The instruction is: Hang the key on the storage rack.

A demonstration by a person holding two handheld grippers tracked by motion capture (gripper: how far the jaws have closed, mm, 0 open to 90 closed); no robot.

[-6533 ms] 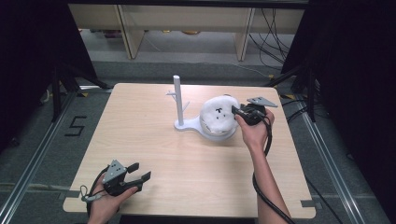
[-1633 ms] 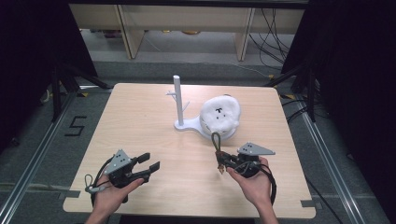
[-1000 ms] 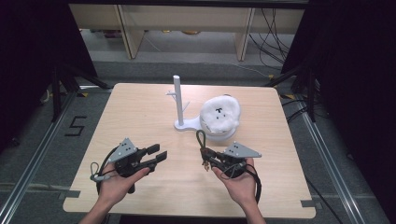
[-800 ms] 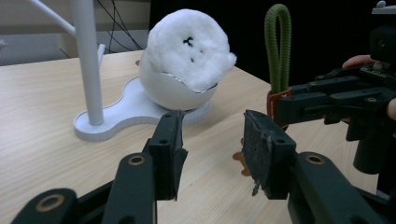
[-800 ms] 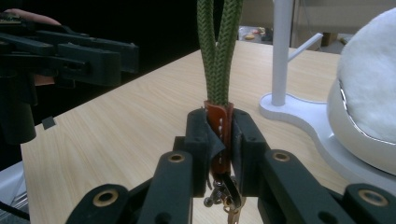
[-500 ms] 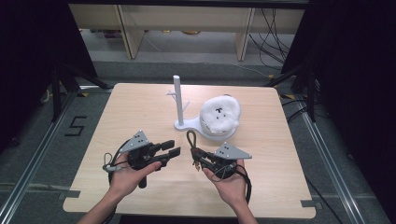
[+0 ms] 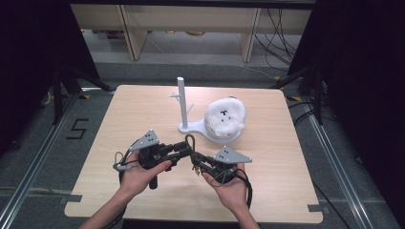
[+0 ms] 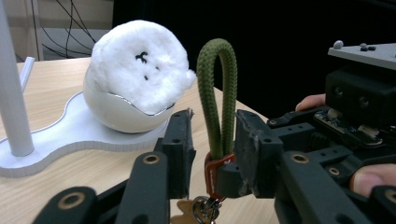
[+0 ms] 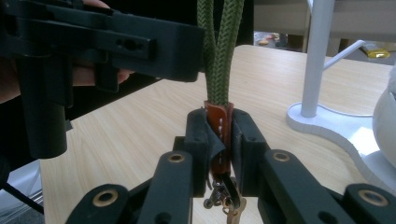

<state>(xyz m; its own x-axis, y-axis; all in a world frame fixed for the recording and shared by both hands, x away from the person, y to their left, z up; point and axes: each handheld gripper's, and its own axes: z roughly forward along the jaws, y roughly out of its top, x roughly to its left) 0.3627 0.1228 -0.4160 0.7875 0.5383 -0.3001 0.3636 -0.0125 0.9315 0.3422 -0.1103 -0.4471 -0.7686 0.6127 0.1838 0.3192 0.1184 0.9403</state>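
A keyring with an olive-green cord loop (image 7: 191,141) and a brown leather band (image 9: 218,122) stands upright over the table's front middle. My right gripper (image 7: 197,163) (image 9: 219,135) is shut on the leather band, metal rings hanging below its jaws. My left gripper (image 7: 186,149) (image 8: 215,140) reaches in from the left with the cord loop (image 8: 215,84) between its jaws. They have just been closing; a gap still shows between one pad and the cord.
A white stand with an upright post (image 7: 181,100) and flat base (image 7: 191,128) sits behind the grippers. A fluffy white ball with a small face (image 7: 225,118) rests in the stand's cup. Bare wooden tabletop (image 7: 286,157) lies to both sides.
The two hands have come together at the table's front middle. The left gripper moved right until its jaws straddle the cord loop, and the jaws narrowed. The right gripper drifted left with the keyring.
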